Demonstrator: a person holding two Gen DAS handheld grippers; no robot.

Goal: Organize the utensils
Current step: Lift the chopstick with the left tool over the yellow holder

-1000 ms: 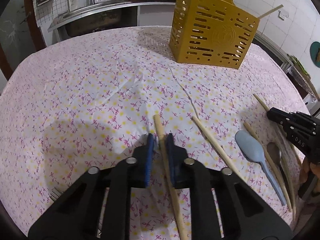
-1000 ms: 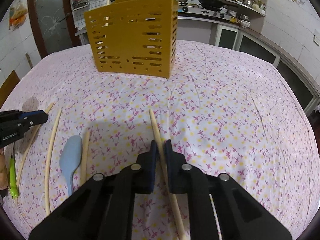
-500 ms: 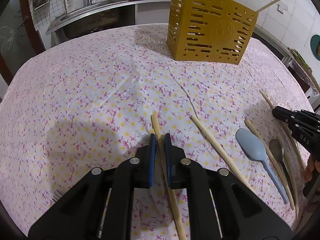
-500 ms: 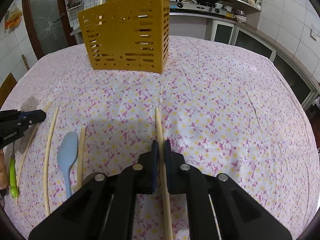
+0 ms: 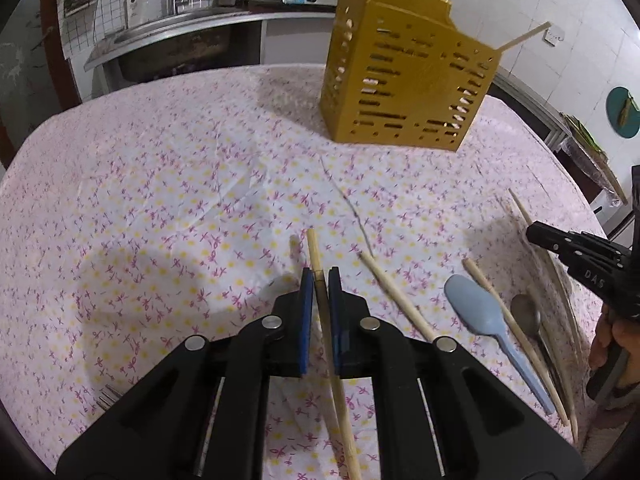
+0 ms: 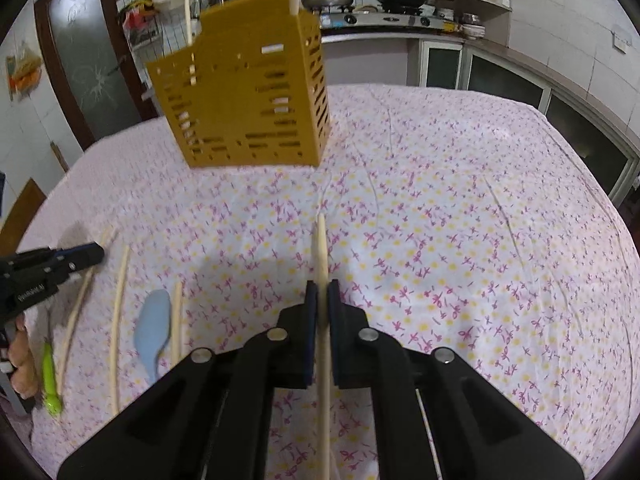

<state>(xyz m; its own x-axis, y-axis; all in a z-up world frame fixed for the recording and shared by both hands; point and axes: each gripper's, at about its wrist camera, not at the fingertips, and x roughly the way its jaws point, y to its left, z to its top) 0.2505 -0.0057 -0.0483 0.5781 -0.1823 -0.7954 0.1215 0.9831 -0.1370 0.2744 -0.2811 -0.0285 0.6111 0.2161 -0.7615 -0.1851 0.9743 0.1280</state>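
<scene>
Left wrist view: left gripper clamped on one wooden chopstick, blue pads pinching it, tip poking forward above the floral tablecloth. One gold slotted plastic utensil holder stands at the far side, two sticks poking out of it. To the right on the cloth: one loose chopstick, one pale blue plastic spoon, one metal spoon, several more thin sticks, count unclear. The other gripper's black body reads "DAS". Right wrist view: right gripper closed tight on one chopstick pointing toward the same holder. Left of it: blue spoon, three or four sticks, one green handle. Writing on the left gripper body unreadable.
</scene>
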